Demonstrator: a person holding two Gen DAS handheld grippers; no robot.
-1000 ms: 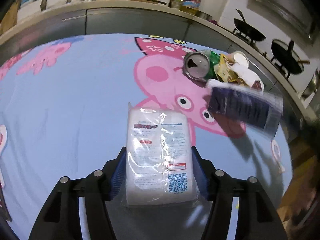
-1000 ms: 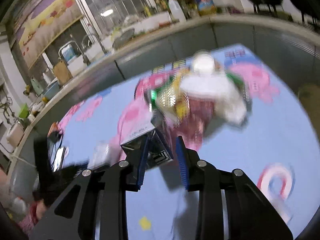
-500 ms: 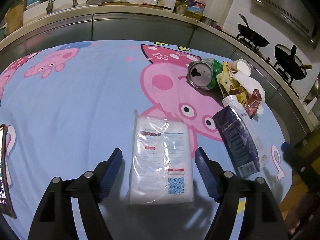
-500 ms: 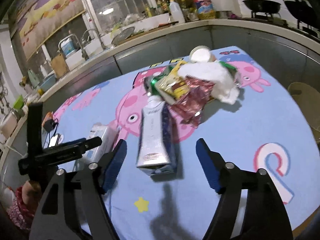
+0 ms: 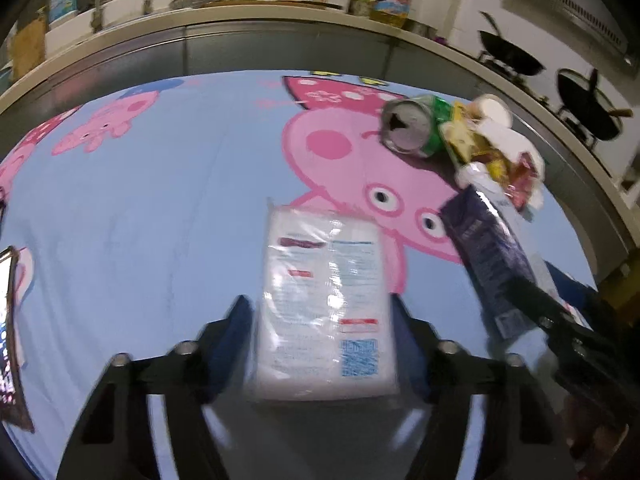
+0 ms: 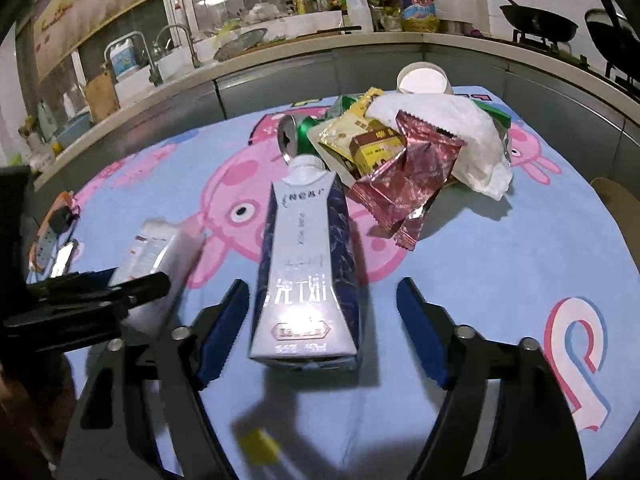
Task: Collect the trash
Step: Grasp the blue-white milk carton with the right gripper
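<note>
A clear-wrapped tissue pack (image 5: 324,288) lies on the blue cartoon cloth (image 5: 140,220). My left gripper (image 5: 320,304) is closing on it, both blue pads touching its long sides. A dark blue and white milk carton (image 6: 308,264) lies flat, cap away from me, between the fingers of my right gripper (image 6: 322,284). Those jaws are closing, and a gap remains on the carton's right side. Beyond the carton is a trash pile: a green can (image 6: 296,136), a red foil wrapper (image 6: 408,172), a yellow packet (image 6: 344,128), white paper (image 6: 452,128) and a paper cup (image 6: 424,78).
A phone (image 5: 8,320) lies at the cloth's left edge. The steel counter (image 6: 280,76) behind carries a sink, bottles and two woks (image 5: 512,60). A round stool (image 6: 616,200) stands off the table's right side. The left gripper's fingers (image 6: 100,288) show low left in the right wrist view.
The left jaws opened off the tissue pack, then came back in against it. The right gripper released the carton, which now lies on the cloth, spread wide, sank lower and is narrowing.
</note>
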